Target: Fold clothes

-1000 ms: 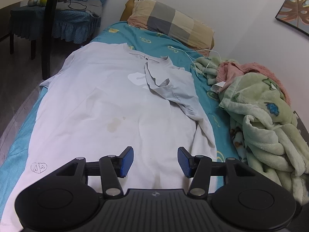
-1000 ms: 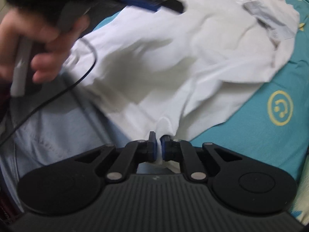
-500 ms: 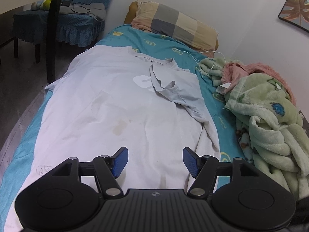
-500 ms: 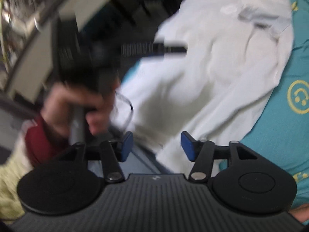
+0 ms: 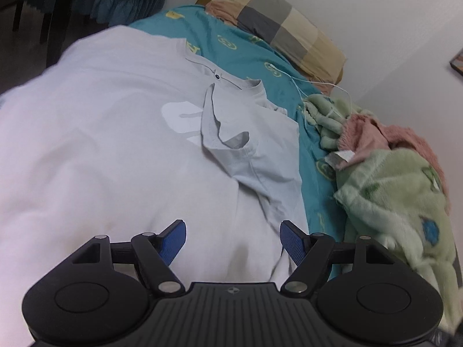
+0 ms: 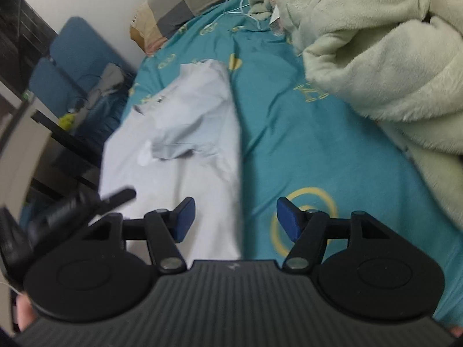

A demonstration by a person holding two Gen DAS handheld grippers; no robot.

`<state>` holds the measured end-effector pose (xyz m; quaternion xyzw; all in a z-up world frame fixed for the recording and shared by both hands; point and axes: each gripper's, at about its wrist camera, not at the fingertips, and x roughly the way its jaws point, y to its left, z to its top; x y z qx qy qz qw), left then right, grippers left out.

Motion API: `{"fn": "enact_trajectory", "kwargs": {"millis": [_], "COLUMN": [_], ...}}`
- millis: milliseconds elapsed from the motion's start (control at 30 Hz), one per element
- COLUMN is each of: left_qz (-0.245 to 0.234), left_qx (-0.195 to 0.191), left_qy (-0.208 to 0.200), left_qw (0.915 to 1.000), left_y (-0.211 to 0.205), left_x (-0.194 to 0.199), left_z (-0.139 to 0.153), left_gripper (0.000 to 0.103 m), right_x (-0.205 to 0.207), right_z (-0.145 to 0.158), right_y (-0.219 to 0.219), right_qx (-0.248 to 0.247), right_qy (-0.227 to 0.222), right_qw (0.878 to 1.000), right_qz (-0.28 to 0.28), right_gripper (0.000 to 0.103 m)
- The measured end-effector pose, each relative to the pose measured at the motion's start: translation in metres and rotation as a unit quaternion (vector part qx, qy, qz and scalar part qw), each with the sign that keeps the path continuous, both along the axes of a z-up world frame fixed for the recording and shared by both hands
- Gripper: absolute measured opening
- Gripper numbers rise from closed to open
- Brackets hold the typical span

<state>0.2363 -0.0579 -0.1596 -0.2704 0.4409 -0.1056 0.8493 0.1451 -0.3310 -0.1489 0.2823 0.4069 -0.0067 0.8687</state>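
The black left gripper with blue pads tilts downward, jaws just opened wider, nothing between them. The matching black right gripper likewise has just spread, empty.

A bedroom in a home — a bed with a teal printed sheet, a checked pillow against the white wall, a crumpled green fleece blanket along one side. A framed picture hangs on the wall — beside the bed stands a chair in a blue cover.
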Motion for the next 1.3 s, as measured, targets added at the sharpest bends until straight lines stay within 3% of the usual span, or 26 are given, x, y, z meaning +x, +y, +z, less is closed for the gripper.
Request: {"fn": "enact_trajectory", "kwargs": {"millis": [167,233,300,433,633,767,900,1000,1100,1300], "left_qz": [0.022,0.039,0.049,0.032,0.016,0.033,0.052,0.061,0.059,-0.005], "left_qx": [-0.034,-0.021,-0.007,0.019,0.056,0.122,0.18,0.167,0.146,0.137], "left_qy": [0.014,0.012,-0.01,-0.03,-0.096,-0.108,-0.089,-0.065,-0.047,-0.059], "left_qw": [0.9991,0.999,0.9987,0.9989,0.9936,0.9861,0.9782,0.9819,0.9864,0.9887], "left_y": [-0.028,-0.036,-0.041,-0.047,-0.038,-0.025,-0.009,0.006,0.015,0.017], "left_x": [0.061,0.078,0.09,0.111,0.125,0.146,0.164,0.166,0.157,0.097], "left_z": [-0.031,-0.039,-0.04,-0.033,0.013,0.033,0.019,-0.006,-0.019,0.002], "left_gripper": [0.073,0.071,0.063,0.005,0.004,0.004,0.004,0.006,0.021,0.045], "right_x": [0.011,0.018,0.025,0.029,0.024,0.023,0.025,0.026,0.027,0.033], "right_z": [0.001,-0.005,-0.013,-0.018,-0.017,-0.017,-0.019,-0.019,-0.021,-0.021], "right_y": [-0.015,-0.021,-0.027,-0.03,-0.026,-0.024,-0.02,-0.016,-0.012,-0.005], "right_qx": [0.023,0.033,0.054,0.07,0.075,0.069,0.058,0.05,0.046,0.044], "right_qy": [-0.023,-0.016,-0.006,0.002,0.007,0.01,0.018,0.019,0.015,0.015], "right_qw": [0.999,0.999,0.998,0.997,0.997,0.998,0.998,0.998,0.998,0.998], "right_qz": [-0.013,-0.015,-0.017,-0.019,-0.013,-0.006,0.006,0.018,0.029,0.046], "right_gripper": [0.066,0.066,0.066,0.066,0.066,0.066,0.066,0.066,0.066,0.066]}}
